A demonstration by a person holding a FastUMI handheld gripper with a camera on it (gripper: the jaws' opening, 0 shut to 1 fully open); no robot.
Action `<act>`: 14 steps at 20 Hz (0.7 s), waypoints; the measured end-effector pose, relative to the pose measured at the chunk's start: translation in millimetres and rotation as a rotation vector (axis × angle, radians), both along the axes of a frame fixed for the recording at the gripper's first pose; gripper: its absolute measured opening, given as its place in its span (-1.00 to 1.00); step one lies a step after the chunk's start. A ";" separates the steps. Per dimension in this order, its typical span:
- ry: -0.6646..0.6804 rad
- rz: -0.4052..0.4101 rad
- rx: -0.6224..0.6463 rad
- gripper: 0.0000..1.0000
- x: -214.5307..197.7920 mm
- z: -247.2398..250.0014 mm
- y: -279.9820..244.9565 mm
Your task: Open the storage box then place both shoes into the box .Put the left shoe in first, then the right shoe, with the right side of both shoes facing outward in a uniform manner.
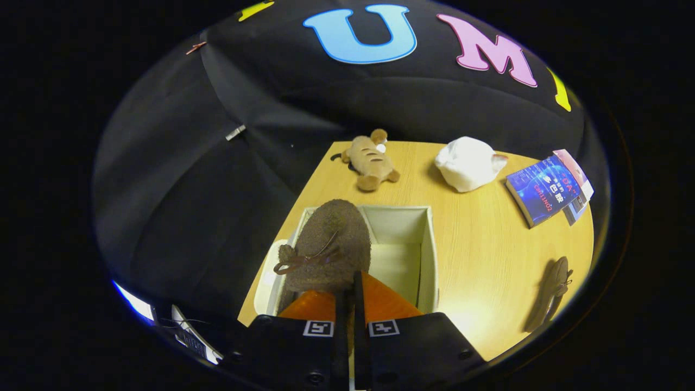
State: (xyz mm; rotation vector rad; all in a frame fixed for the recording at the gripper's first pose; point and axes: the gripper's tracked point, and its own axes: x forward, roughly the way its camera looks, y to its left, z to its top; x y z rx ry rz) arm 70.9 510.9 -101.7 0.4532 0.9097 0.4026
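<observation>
over the left side of the open white box (429, 255), brown shoe (328, 247) pinched in the gripper (350, 290), fingers pressed nearly together on its heel. beyond the box, a tan plush toy (371, 158), then a white plush (468, 163), then a book (543, 189). second shoe (555, 285) lying on the table (488, 260), far right.

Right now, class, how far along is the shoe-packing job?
Done: the storage box stands open on the table. In hand: the claw is shut on a brown shoe, held over the box's left part. Left: releasing it, then packing the second shoe lying right of the box.
</observation>
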 end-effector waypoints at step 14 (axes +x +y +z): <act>0.192 0.114 0.021 -0.89 -10.2 -34.2 40.7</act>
